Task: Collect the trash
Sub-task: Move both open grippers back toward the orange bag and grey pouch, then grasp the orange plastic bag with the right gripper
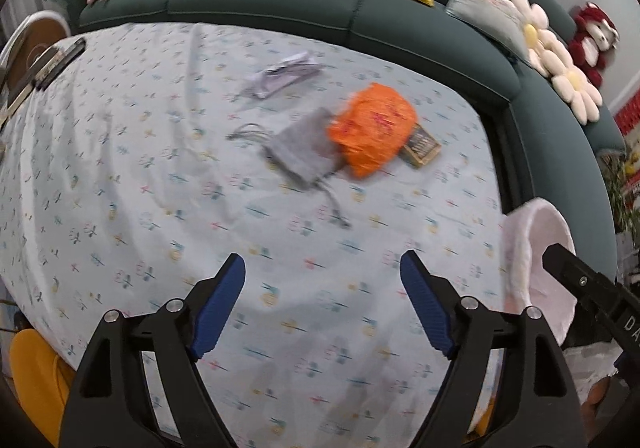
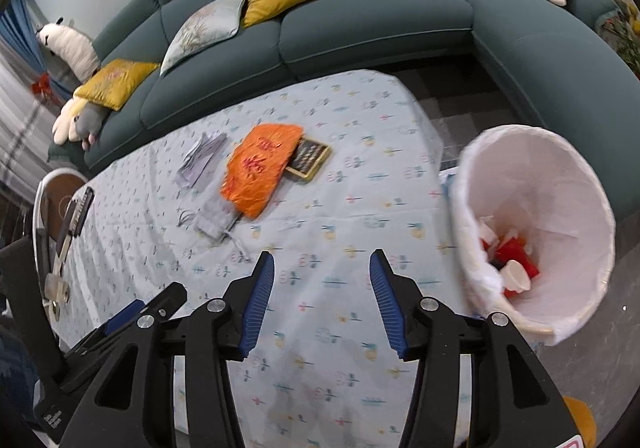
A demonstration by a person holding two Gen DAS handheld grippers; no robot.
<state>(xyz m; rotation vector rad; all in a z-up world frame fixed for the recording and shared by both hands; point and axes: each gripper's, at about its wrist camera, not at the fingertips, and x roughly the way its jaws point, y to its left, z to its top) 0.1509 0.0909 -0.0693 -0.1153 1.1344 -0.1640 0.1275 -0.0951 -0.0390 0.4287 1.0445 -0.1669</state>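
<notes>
On the patterned tablecloth [image 1: 120, 151] lie an orange crumpled bag [image 1: 372, 127], a grey drawstring pouch [image 1: 306, 153], a dark small box [image 1: 422, 145] half under the orange bag, and a pale purple wrapper [image 1: 282, 73]. The right wrist view shows the same orange bag [image 2: 262, 169], pouch [image 2: 216, 219], box [image 2: 310, 157] and wrapper [image 2: 202, 159]. A white-lined bin [image 2: 560, 175] with red and white trash stands right of the table; it also shows in the left wrist view [image 1: 540, 268]. My left gripper [image 1: 322, 268] is open and empty above the cloth. My right gripper [image 2: 322, 264] is open and empty.
A dark green corner sofa [image 2: 360, 31] with yellow and grey cushions wraps the far side. A round side table [image 2: 60, 199] with a dark remote stands at the left. A yellow stool [image 1: 36, 372] sits below the table's near left edge.
</notes>
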